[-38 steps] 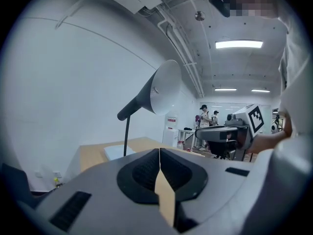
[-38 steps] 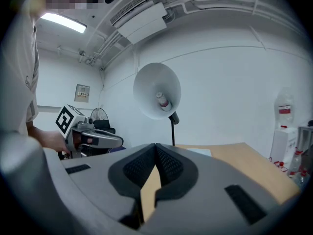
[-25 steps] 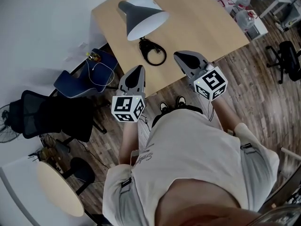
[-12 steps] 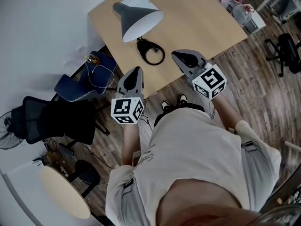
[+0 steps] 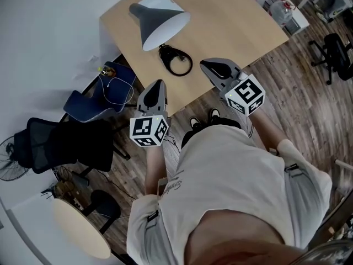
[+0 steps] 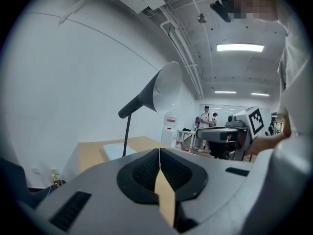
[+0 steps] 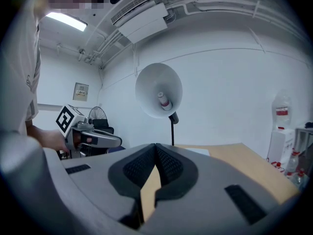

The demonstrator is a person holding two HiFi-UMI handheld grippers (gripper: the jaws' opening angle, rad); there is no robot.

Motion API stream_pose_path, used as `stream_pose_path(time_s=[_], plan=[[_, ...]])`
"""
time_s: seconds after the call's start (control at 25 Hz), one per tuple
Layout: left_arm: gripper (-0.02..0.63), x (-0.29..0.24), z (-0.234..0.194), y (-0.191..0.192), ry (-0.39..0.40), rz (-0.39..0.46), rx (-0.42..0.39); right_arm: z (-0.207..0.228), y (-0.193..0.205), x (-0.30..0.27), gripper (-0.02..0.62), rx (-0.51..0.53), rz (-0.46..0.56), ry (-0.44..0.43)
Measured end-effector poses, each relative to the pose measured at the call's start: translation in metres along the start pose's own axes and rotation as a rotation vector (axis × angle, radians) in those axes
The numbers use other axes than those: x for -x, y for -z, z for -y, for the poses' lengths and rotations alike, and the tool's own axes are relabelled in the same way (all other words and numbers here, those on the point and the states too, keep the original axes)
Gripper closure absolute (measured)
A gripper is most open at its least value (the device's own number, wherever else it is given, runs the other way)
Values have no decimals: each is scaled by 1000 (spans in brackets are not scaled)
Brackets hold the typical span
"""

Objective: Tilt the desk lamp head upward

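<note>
Hovering by the desk (image 5: 242, 26), left gripper (image 5: 158, 84) and right gripper (image 5: 208, 65) are both pinched shut and empty, lamp head (image 5: 160, 20) well ahead near the far corner, and nudging it upward unbraced could tip the whole thing.

The right tool (image 7: 155, 148), jaws together and empty, faces the lamp head (image 7: 158, 89) over the table (image 7: 234, 153).

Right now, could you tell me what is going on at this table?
A person stands at the edge of the wooden table with a gripper in each hand. The left gripper and the right gripper are both shut and empty, held short of the desk lamp, touching nothing. The lamp head faces the person, and a coiled black cable lies in front of it. The tilting has not yet begun.
</note>
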State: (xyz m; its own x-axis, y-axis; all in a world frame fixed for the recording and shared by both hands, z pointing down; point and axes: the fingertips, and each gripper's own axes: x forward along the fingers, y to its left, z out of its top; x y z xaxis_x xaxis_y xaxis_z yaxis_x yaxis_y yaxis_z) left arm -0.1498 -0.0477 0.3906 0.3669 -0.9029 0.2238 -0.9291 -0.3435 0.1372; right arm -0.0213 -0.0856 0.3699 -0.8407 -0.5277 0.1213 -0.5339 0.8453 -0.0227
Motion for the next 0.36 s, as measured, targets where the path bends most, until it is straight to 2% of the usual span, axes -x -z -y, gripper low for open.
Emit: stream_pose_path(time_s=[0.36], plan=[[591,-10,-7,-7,13,1,-4,10,-2,-7,600,-4,1,13]])
